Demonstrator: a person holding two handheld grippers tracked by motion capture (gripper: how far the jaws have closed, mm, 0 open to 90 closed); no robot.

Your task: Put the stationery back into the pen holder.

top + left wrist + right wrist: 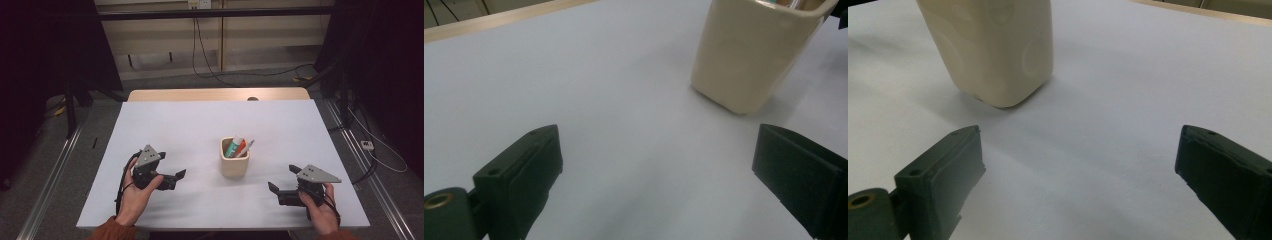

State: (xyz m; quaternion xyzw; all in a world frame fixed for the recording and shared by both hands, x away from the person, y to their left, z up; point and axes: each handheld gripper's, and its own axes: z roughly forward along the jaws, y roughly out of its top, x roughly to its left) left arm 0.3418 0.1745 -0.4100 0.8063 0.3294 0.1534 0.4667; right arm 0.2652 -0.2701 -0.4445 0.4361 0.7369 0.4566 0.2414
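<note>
Both the left claw [172, 168] and right claw [283, 178] are held spread, empty, flanking the beige cup [234, 161] on the desk [165, 130]; the cup could be tipped if nudged off-centre.

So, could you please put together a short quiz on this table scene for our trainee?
1. True or false: the left gripper is shut on the beige cup.
2. Which stands in the cup? A) pens and markers B) a spoon C) a flower
3. Fill in: the cup stands upright on the white ____, between the left gripper and the right gripper.

Key:
1. False: its fingers are spread apart with nothing between them, clear of the cup.
2. A
3. table
</note>
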